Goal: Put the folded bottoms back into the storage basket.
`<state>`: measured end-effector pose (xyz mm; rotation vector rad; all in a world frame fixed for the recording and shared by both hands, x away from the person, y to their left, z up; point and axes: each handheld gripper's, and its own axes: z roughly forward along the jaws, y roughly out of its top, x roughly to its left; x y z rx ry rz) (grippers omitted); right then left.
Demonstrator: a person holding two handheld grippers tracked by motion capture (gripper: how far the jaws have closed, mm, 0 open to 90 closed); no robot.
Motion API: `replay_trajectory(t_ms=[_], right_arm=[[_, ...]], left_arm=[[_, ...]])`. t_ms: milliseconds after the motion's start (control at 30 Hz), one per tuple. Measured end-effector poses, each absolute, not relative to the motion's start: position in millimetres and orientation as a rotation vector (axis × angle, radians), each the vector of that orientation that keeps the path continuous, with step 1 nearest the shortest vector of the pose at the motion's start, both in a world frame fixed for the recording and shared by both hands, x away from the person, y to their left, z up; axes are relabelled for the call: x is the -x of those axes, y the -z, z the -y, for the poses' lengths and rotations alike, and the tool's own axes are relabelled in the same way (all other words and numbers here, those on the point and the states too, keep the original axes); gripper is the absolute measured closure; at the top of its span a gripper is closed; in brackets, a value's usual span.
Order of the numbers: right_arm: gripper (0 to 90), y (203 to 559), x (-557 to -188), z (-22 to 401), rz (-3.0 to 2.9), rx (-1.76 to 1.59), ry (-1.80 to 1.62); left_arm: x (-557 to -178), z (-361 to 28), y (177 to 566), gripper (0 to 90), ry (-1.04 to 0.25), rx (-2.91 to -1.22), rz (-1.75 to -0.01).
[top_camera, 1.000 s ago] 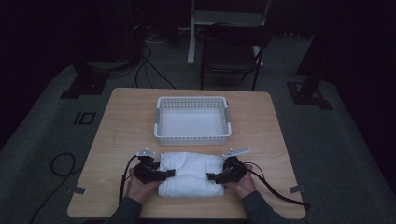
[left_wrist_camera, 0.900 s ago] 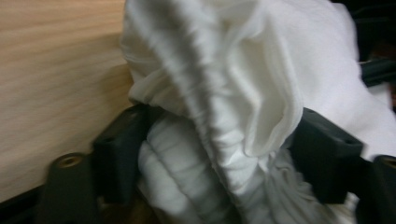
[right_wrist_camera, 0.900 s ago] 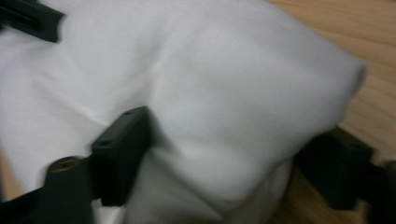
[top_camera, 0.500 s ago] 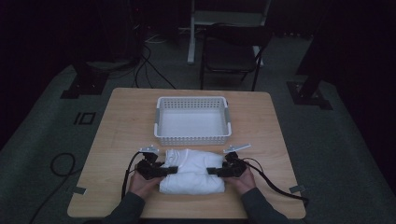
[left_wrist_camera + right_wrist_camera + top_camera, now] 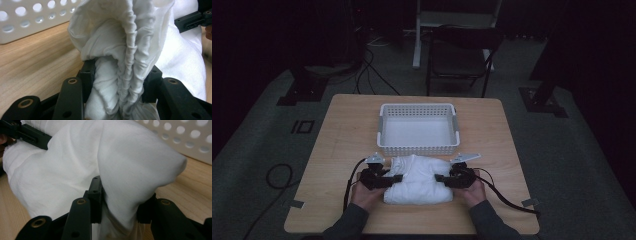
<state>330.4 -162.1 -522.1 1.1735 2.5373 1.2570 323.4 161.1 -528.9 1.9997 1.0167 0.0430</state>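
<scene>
A white cloth (image 5: 417, 177) lies bunched on the wooden table (image 5: 347, 130), just in front of a white perforated basket (image 5: 418, 149). My left gripper (image 5: 398, 178) grips the cloth's left end. In the left gripper view its jaws have just been closing and now pinch a gathered fold of the cloth (image 5: 120, 50) at the left gripper (image 5: 118, 75). My right gripper (image 5: 438, 178) holds the right end. In the right gripper view a thick fold of the cloth (image 5: 75, 170) is squeezed in the right gripper (image 5: 120, 200). Both grippers point inward toward each other.
The basket (image 5: 25, 22) stands empty close behind the cloth, its wall (image 5: 190, 140) near both grippers. Cables trail from the grippers toward the table's front corners. A dark chair (image 5: 462, 55) and stands sit on the floor beyond the table.
Both pairs of jaws closed from wide open onto the ends of the cloth. The cloth has bunched up between them, and its ends are now pinched into folds.
</scene>
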Motion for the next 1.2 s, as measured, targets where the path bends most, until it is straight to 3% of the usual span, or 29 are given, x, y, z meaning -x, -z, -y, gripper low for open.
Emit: replay_trajectory(t_ms=[1200], right_arm=[[64.6, 485, -315, 161, -2.444, -1.044, -1.304]], left_arm=[[-306, -162, 489, 56.7, -0.2, -1.971, -0.966]])
